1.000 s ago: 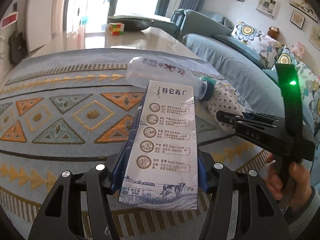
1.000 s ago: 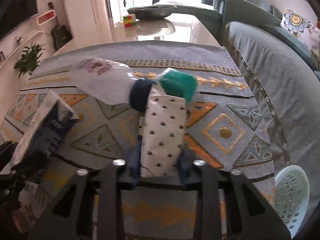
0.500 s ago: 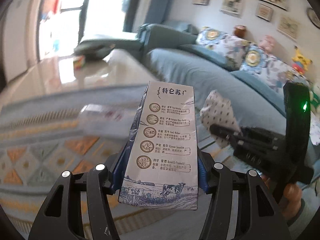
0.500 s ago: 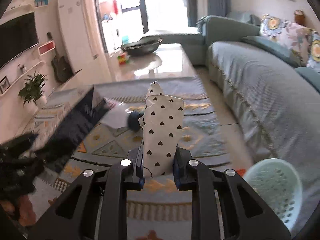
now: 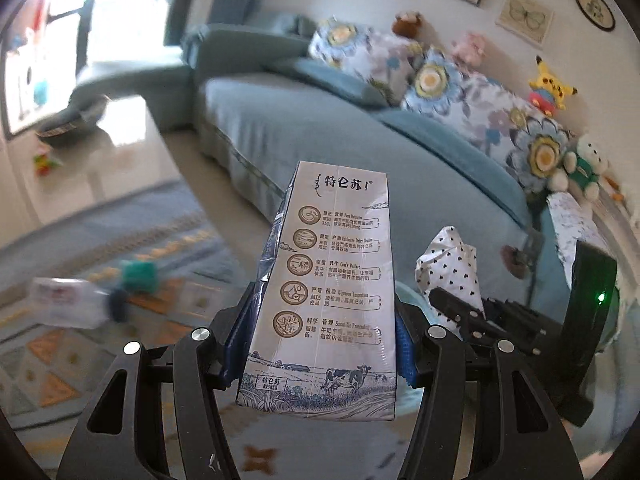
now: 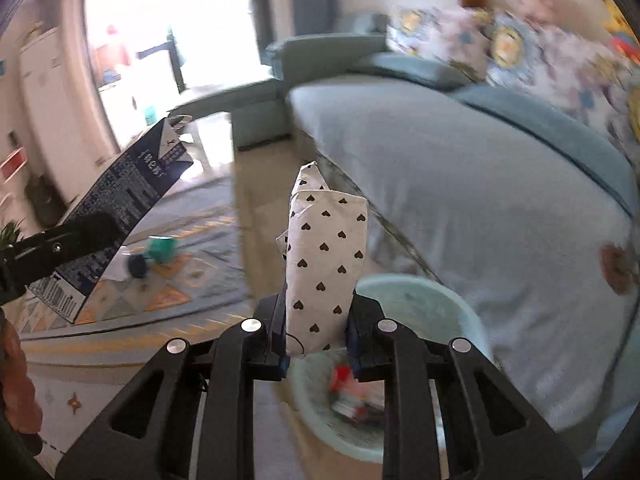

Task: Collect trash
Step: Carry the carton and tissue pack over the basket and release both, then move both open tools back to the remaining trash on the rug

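A: What does each tool hold?

B: The left gripper (image 5: 320,354) is clamped on a milk carton (image 5: 330,280), white with printed text and a cow drawn near its lower edge. The carton stands upright between the blue pads (image 5: 404,360), one pad on each side wall. From the right wrist view the same carton (image 6: 120,204) shows its dark blue side, up in the air at the left and tilted.

A: And the other one?

B: The right gripper (image 6: 316,344) is closed narrow on a white paper packet with black hearts (image 6: 326,264). The packet stands up between the jaws, its top folded to a point. In the left wrist view that packet (image 5: 450,266) sits just right of the carton, with the right gripper's black body below it.

A: Where are they relative to the bin?

B: A pale green plastic basket (image 6: 424,300) is on the floor right behind and under the heart packet, at the foot of the blue-grey sofa (image 6: 460,184). Something red and white lies inside, too blurred to name.

A: Anything left on the floor?

B: Yes. On the patterned rug (image 5: 80,352) a clear plastic bottle (image 5: 68,308) lies on its side, dark cap toward a small green object (image 5: 140,276) just beside it. Flowered cushions (image 5: 436,80) and plush toys (image 5: 550,84) line the sofa back.
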